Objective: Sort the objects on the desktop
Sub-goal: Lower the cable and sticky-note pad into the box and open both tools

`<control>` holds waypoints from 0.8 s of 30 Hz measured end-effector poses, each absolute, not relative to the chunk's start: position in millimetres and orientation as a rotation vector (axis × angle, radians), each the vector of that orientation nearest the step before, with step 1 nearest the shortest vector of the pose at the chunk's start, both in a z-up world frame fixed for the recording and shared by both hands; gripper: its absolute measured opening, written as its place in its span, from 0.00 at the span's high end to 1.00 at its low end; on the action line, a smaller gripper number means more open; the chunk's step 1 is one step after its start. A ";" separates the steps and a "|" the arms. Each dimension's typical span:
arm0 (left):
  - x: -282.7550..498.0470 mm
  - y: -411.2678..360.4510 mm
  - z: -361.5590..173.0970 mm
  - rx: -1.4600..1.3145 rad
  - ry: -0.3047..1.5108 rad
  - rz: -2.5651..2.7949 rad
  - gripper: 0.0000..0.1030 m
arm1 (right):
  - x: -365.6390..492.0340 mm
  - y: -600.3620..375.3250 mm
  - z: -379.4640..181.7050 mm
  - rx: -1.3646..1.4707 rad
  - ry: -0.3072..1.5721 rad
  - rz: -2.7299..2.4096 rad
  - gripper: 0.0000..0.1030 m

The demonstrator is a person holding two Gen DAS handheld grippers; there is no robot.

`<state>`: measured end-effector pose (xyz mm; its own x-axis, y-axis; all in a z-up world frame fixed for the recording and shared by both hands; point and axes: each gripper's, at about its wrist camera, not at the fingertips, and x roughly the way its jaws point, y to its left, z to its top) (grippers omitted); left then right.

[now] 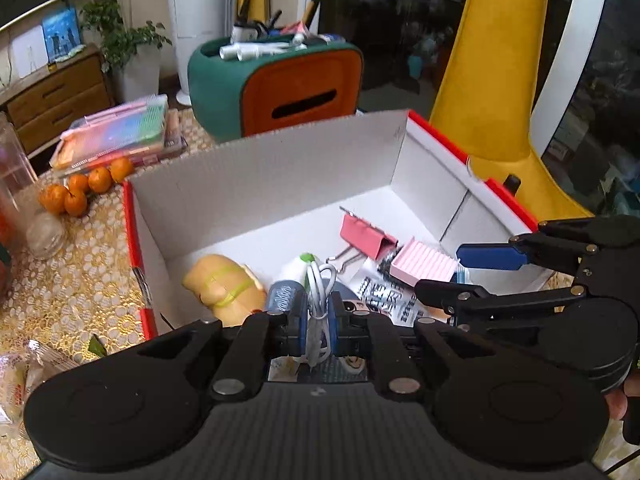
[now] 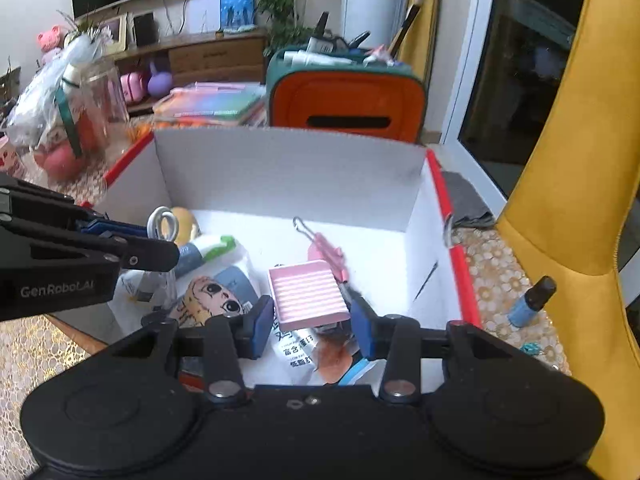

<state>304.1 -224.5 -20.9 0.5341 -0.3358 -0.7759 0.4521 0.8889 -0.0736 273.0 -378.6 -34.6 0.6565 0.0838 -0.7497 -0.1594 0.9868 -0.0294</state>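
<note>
Firmly, left claw (image 1: 319, 320) grips white cable (image 1: 318, 280).

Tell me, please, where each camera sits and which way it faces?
Left wrist: on the left tool, angled down into the white box; it grips a white cable; the right tool shows at right.
Right wrist: on the right tool, angled down into the same box; the left tool enters from the left.
Shared: box, pink notepad, pink binder clip.

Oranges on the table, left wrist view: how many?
4 small round oranges, clustered on the lace tablecloth left of the box. A fifth may sit partly hidden among them.
</note>
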 end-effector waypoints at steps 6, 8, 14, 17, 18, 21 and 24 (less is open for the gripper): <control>310.0 -225.5 -30.7 0.127 0.944 -0.479 0.91 | 277.9 -378.8 -38.2 -0.082 0.877 0.146 0.59; 310.6 -225.0 -33.3 0.128 0.951 -0.467 0.91 | 279.8 -379.6 -38.7 -0.076 0.884 0.147 0.59; 310.0 -221.0 -34.5 0.119 0.947 -0.464 0.91 | 280.6 -382.1 -39.5 -0.062 0.890 0.131 0.53; 307.4 -217.0 -32.5 0.103 0.940 -0.469 0.91 | 279.7 -384.2 -38.0 -0.051 0.885 0.130 0.48; 306.1 -216.2 -31.4 0.105 0.934 -0.469 0.91 | 278.9 -385.2 -36.9 -0.048 0.883 0.130 0.48; 301.4 -213.0 -27.6 0.105 0.922 -0.475 0.91 | 276.2 -387.1 -33.7 -0.039 0.874 0.133 0.48; 295.4 -209.8 -23.6 0.097 0.910 -0.483 0.91 | 271.9 -388.3 -29.0 -0.030 0.865 0.143 0.47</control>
